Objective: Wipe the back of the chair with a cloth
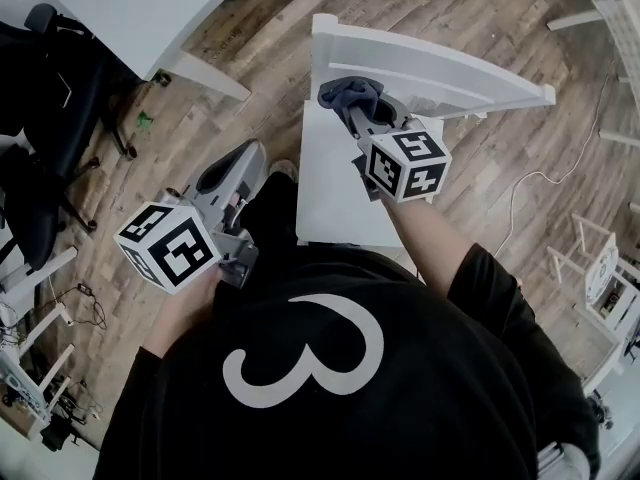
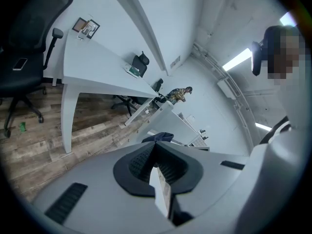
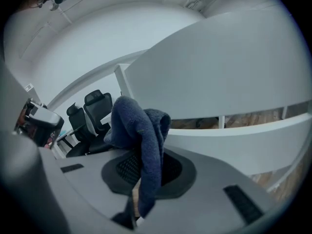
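— Right hand-held gripper (image 1: 349,108)?
— Clamped on the dark blue cloth (image 1: 352,90), which is bunched and drapes over the jaws. It's at the left end of the white chair (image 1: 335,193), against its back rail (image 1: 440,68). Probably touching; hard to see.
— Left?
— Left hand-held gripper (image 1: 247,158) is low beside the seat, over the wood floor (image 1: 260,58). Jaws together, nothing between them.

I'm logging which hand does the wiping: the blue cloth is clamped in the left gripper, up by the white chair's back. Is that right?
No, wrong hand. The blue cloth is clamped in the right gripper, up by the white chair's back, as the right gripper view shows. The left gripper is shut on nothing.
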The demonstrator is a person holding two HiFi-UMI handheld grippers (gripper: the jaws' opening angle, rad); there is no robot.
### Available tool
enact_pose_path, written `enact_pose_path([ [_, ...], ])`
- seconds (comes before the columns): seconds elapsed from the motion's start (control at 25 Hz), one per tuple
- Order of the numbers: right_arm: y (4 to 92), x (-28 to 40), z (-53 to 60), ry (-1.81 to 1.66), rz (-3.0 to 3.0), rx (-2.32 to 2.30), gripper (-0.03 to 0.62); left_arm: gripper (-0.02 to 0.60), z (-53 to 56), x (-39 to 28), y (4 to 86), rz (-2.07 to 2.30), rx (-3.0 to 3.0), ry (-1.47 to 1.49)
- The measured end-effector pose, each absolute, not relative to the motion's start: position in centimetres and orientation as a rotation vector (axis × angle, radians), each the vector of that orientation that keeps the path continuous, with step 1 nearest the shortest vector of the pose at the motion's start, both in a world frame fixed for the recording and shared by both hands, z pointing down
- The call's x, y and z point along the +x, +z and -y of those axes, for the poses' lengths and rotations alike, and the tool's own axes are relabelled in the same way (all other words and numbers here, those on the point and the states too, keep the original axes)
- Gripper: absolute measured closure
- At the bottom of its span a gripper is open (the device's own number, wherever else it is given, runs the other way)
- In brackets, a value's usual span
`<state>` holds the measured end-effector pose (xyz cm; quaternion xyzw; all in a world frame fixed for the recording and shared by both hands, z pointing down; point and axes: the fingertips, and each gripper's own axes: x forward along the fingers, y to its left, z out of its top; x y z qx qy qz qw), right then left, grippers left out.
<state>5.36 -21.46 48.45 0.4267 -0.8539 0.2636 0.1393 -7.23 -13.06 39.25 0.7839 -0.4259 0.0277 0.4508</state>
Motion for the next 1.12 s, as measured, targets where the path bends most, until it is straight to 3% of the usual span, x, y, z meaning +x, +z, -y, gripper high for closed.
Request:
enact_pose_path([
  [0.52, 52.2, 3.5, 23.8, 0.794, 2.338, 1.351, 0.546, 0.568, 12.3, -10.3, 40.1, 1.126, 1.869, 0.052],
  [1.12, 52.0, 6.5, 23.7, 0.722, 2.274, 1.438, 0.548, 0.568, 12.8, -7.9, 39.7, 1.077, 1.904, 0.083],
])
